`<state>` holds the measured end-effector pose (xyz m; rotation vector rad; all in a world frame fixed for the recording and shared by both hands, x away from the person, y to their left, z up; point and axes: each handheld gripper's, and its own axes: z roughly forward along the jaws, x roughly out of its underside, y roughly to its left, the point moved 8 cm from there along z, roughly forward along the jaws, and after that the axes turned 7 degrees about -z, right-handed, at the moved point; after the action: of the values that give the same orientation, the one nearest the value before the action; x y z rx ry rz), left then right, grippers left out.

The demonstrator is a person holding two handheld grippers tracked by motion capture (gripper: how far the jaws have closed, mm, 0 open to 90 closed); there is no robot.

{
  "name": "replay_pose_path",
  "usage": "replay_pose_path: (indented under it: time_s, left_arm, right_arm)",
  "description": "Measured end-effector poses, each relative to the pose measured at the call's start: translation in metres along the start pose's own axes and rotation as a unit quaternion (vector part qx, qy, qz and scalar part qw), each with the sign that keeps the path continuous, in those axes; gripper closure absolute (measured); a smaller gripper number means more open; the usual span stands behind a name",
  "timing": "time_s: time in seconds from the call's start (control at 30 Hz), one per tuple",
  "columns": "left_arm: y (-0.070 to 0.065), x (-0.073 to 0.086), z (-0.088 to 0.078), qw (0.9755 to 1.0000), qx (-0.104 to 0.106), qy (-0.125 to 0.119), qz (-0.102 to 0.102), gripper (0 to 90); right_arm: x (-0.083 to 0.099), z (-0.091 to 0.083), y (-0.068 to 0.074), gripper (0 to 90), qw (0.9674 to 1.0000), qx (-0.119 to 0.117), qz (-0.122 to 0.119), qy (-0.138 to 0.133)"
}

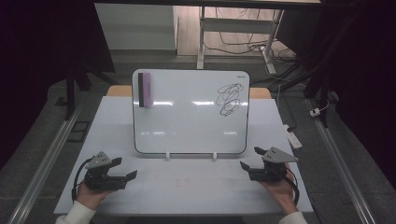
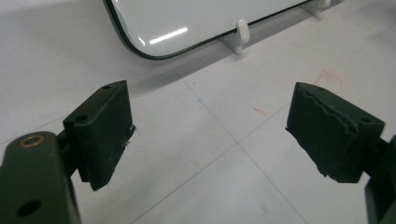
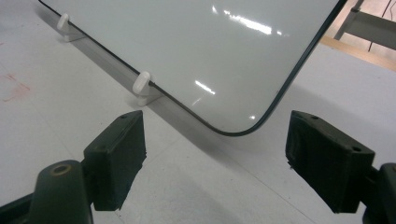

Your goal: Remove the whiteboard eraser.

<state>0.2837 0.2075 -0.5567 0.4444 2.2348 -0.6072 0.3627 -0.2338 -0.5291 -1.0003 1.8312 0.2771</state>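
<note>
A small whiteboard (image 1: 187,121) stands propped on white clips (image 1: 168,155) in the middle of the white table. A black scribble (image 1: 229,99) marks its upper right. A purple and black eraser (image 1: 144,89) sticks to its upper left. My left gripper (image 1: 126,169) rests near the table's front left, open, with nothing between its jaws. My right gripper (image 1: 251,157) sits at the front right, open and empty too. In the left gripper view the board's lower corner (image 2: 140,46) lies ahead of the gripper (image 2: 210,130). In the right gripper view the other lower corner (image 3: 233,126) lies ahead of the gripper (image 3: 215,158).
The white table (image 1: 187,186) has faint red stains (image 1: 184,181) near its front centre. A white power strip (image 1: 294,139) lies off the table's right edge. Metal rails run along the floor on both sides. Cables and a desk frame (image 1: 233,28) stand behind.
</note>
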Motion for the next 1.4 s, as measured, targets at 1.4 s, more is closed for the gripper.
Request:
replay_pose_path:
  time_s: [1.4]
  left_arm:
    - [-0.003, -0.182, -0.007, 0.9974, -0.018, -0.068, 0.018, 24.7]
  right_arm:
    - [-0.004, 0.005, 0.004, 22.0, 0.9999, 0.008, -0.007, 0.001]
